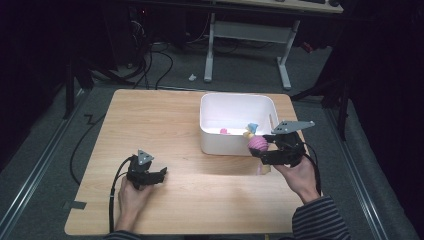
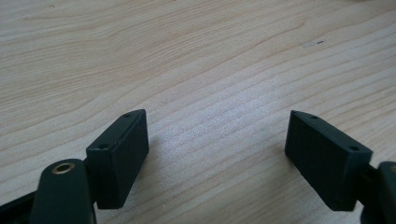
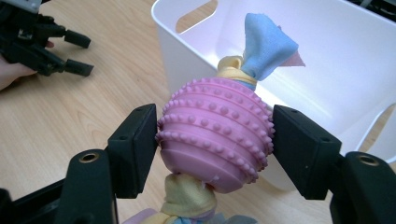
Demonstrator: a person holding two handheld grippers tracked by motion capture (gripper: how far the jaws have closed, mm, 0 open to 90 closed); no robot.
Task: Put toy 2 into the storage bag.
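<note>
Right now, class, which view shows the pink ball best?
The right gripper view: the pink ball sits close up, studs clear, clamped between the jaws. The high view shows it small, beside the bin. The left gripper view gives bare table.

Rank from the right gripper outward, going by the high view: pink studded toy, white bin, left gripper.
1. pink studded toy: clamped in the right gripper itself, at the bin's near right corner.
2. white bin: just past the jaws, up and to the left.
3. left gripper: far across the table, at its left, open.

White bin [image 1: 235,145] wall directly before right claw [image 1: 262,146]
</note>
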